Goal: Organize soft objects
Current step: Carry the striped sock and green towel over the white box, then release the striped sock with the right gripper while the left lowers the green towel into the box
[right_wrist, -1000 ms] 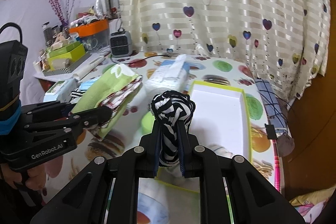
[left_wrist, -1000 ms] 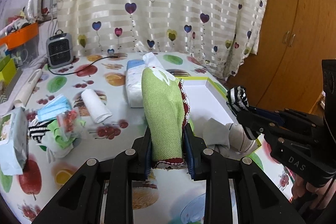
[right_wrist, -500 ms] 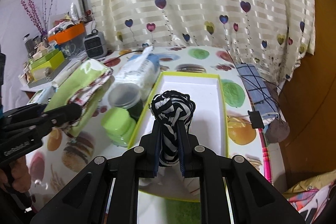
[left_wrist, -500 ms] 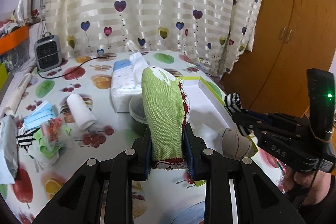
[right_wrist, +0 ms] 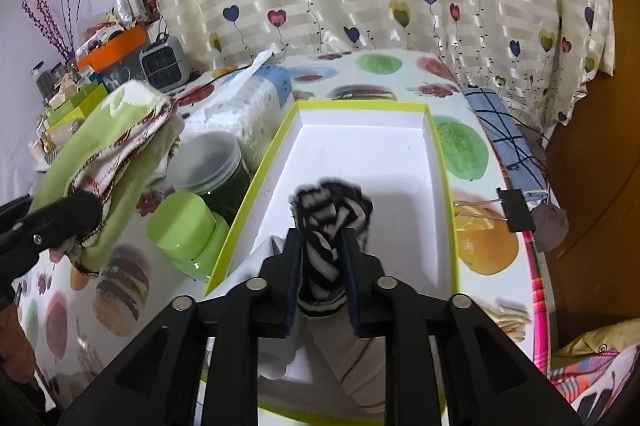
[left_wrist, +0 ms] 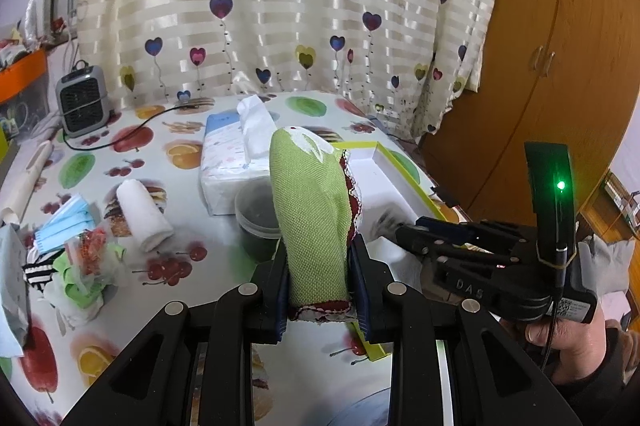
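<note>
Two grippers at work, each with a soft thing between the jaws. Left gripper [left_wrist: 320,286] clamped on a folded green cloth [left_wrist: 314,214] with red-and-white edging, held upright above the bench [left_wrist: 176,146], just left of the tray. Right gripper [right_wrist: 323,266] low over the near end of the white tray [right_wrist: 434,162] with its lime-green rim, jaws opening around a balled black-and-white striped sock [right_wrist: 328,222]; sock between the pads yet, whether touched or already slack hard to tell. More pale socks [right_wrist: 348,366] lying in the tray below, partly hidden by the gripper.

Probably light and limp, both pieces: no weight to speak of, easily squashed, no risk of breakage. Likely to sag or unroll once let go, so best taken across the thick middle of the bundle or fold, not by a loose edge. Knit and weave look grippy rather than slick against the pads.

Glossy fruit-print oilcloth over the bench, smooth, probably somewhat slippery under fabric. Crowded with a tissue pack [left_wrist: 236,158], a dark jar [right_wrist: 212,166] beside a lime-green cup [right_wrist: 188,230] against the tray's left wall, a rolled white towel [left_wrist: 142,218], blue face masks [left_wrist: 60,226] and a small heap of wrappers [left_wrist: 84,274]. Grey fan heater [left_wrist: 82,104] at the back. Heart-patterned striped curtain [left_wrist: 260,6] behind, wooden wardrobe [left_wrist: 560,66] to the right.
</note>
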Tool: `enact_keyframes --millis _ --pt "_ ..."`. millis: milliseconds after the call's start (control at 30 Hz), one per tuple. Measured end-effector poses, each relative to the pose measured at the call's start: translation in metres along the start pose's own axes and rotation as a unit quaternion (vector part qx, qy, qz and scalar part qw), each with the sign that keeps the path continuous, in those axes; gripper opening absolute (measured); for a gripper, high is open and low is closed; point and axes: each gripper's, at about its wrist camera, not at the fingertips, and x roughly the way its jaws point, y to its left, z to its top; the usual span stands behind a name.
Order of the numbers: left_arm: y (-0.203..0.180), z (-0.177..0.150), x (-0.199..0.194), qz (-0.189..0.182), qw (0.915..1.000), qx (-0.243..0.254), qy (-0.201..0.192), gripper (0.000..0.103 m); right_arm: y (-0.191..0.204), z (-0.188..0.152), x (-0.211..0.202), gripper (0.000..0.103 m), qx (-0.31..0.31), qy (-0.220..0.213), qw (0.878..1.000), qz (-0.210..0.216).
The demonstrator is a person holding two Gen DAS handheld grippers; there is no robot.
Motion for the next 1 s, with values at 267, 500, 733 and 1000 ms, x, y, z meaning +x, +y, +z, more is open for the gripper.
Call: enact_keyframes --millis 267,500,733,1000 --pt "-0.012 0.005 0.012 -0.012 0.9998 0.013 0.008 0.025 -0.01 -0.003 -0.011 0.044 0.015 -0.014 1.0 -0.003" --pt "-0.028 0.009 0.03 -0.026 0.9991 0.025 0.023 0.026 -0.027 -0.004 -0.029 0.044 0.043 -0.031 0.999 -0.011" --pt "-0.043 0.017 0.053 -0.036 0.998 0.035 0.037 0.026 -0.039 -0.007 -0.035 0.044 0.058 -0.035 0.998 -0.009" --pt "-0.048 0.023 0.088 -0.035 0.9971 0.033 0.059 0.029 -0.05 -0.013 -0.034 0.044 0.071 -0.032 0.997 -0.003"
